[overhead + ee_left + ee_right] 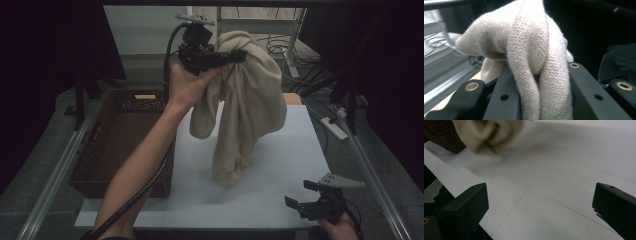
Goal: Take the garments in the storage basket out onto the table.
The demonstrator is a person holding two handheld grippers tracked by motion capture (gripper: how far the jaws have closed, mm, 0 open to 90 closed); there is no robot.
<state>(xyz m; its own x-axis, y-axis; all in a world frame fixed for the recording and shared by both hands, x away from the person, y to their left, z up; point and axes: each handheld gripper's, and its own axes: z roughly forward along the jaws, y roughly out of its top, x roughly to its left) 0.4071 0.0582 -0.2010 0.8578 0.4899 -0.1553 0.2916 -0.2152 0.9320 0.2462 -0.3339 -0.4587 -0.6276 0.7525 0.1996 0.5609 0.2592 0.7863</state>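
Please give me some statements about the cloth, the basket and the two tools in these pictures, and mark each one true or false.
1. The left tool is closed on the beige cloth and holds it above the table. True.
2. The cloth lies folded inside the basket. False: it hangs from the left tool over the white table.
3. The right tool has its jaws apart with nothing between them. True.
4. The basket stands at the right side of the table. False: it stands at the left side.
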